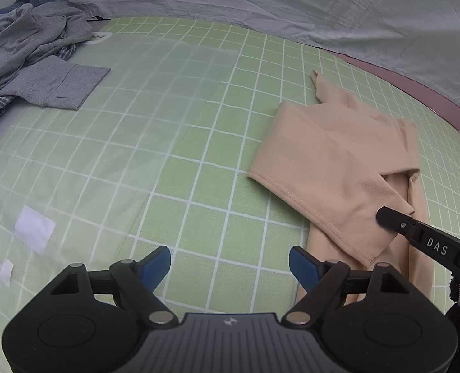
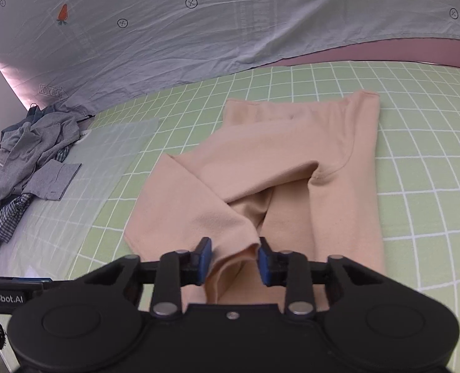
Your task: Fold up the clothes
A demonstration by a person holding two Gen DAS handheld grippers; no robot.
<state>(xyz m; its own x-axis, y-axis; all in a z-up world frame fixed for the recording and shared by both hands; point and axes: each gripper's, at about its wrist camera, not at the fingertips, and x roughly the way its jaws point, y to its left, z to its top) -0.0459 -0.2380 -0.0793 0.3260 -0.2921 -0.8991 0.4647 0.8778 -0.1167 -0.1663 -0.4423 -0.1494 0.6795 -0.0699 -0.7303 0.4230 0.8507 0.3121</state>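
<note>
Lying partly folded on the green checked sheet (image 2: 416, 130) of a bed, the peach garment (image 2: 286, 155) had one sleeve crossed over its body, and the cuff end of that sleeve sat between the blue pads of the right claw (image 2: 234, 259). In the right wrist view those pads stood close either side of the bunched cuff; whether they were pressing it or only flanking it could not be told, as a narrow gap showed beside the fabric on each side. From the left wrist view the right claw's black finger reached in from the lower right and rested on the same folded sleeve. The left claw (image 1: 230, 265) hung with its jaws wide apart over bare sheet, just left of the garment's lower hem, with nothing between its pads and no contact with the cloth. A pile of grey clothes (image 1: 34, 52), with a checked piece under it, lay heaped at the far left corner of the bed, well apart from the peach garment. A pale translucent sheet (image 1: 155, 93) covered part of the green grid between the pile and the garment. Behind the bed hung a grey cloth printed with carrots (image 2: 167, 40), with a pink strip showing under its hem. Open checked sheet lay to the right of the garment and between the two claws.
</note>
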